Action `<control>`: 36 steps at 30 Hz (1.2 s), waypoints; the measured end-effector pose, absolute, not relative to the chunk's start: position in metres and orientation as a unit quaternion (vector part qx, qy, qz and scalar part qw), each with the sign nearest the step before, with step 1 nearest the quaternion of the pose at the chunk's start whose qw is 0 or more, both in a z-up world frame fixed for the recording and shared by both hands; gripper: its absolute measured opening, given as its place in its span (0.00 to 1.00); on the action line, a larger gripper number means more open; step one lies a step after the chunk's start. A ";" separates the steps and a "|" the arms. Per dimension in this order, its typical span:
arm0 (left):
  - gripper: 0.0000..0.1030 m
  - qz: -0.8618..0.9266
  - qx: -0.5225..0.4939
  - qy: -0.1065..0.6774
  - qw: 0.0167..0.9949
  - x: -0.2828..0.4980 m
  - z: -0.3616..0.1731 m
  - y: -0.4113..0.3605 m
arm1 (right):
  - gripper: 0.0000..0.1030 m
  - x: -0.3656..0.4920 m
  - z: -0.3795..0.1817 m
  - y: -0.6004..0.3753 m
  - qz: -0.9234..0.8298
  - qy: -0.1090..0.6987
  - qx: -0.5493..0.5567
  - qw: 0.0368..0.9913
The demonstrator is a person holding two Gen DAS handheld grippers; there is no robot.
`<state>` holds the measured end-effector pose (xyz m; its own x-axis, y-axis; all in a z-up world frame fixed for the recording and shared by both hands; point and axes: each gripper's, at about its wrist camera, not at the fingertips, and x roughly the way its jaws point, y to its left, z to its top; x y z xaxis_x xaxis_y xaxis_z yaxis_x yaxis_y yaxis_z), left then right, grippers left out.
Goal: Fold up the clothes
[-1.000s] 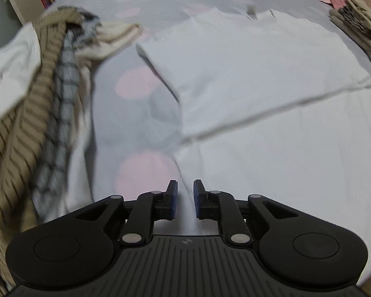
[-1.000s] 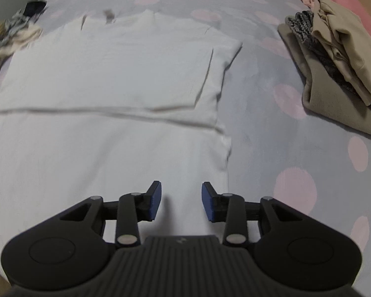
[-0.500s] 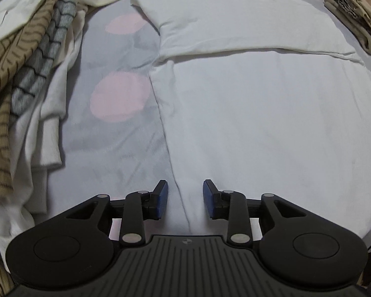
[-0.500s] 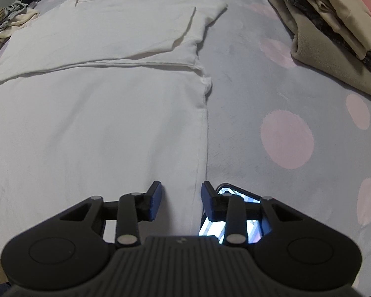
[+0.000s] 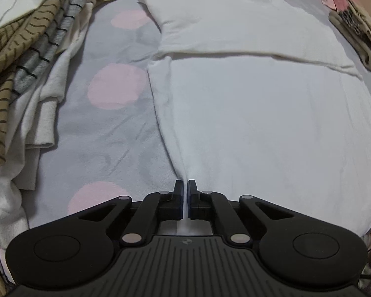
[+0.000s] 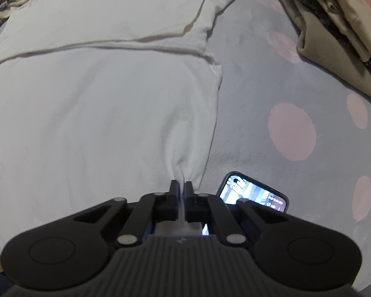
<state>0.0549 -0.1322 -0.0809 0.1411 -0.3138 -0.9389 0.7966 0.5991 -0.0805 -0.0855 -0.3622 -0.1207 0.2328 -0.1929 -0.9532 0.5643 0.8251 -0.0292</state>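
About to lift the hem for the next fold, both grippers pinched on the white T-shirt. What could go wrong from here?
1. The lit smartphone lies on the grey pink-dotted bedsheet beside the right gripper; it could get knocked.
2. The left gripper and the right grip little of the white cotton T-shirt; it may slip.
3. The folded-in sleeves might flop open.

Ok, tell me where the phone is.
In the right wrist view, the phone lies on the dotted sheet, just right of the right tool and the white shirt's hem corner.

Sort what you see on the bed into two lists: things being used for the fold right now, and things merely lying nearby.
In use:
white T-shirt
left gripper
right gripper

Lying about:
heap of unfolded clothes
folded stack of beige garments
phone with lit screen
polka-dot bedsheet
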 end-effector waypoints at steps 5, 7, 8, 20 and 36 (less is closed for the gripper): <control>0.01 -0.393 0.184 0.517 0.737 0.062 -0.050 -0.124 | 0.02 -0.095 -0.082 -0.366 -0.252 0.528 0.196 0.787; 0.01 -0.400 0.166 0.510 0.743 0.067 -0.035 -0.122 | 0.02 -0.097 -0.067 -0.370 -0.252 0.511 0.212 0.794; 0.01 -0.404 0.160 0.503 0.748 0.069 -0.029 -0.121 | 0.02 -0.097 -0.063 -0.371 -0.254 0.505 0.214 0.796; 0.01 -0.384 0.101 0.433 0.809 0.125 -0.003 -0.152 | 0.02 -0.054 -0.026 -0.407 -0.298 0.422 0.198 0.833; 0.20 -0.388 0.200 0.385 0.813 0.104 -0.016 -0.163 | 0.25 -0.032 -0.044 -0.408 -0.306 0.431 0.124 0.840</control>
<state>0.1036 -0.1626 -0.0155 0.4032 -0.4775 -0.7806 0.7848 0.6191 0.0267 -0.0324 -0.4080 -0.0441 0.4423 -0.4071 -0.7992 0.6200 0.7827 -0.0555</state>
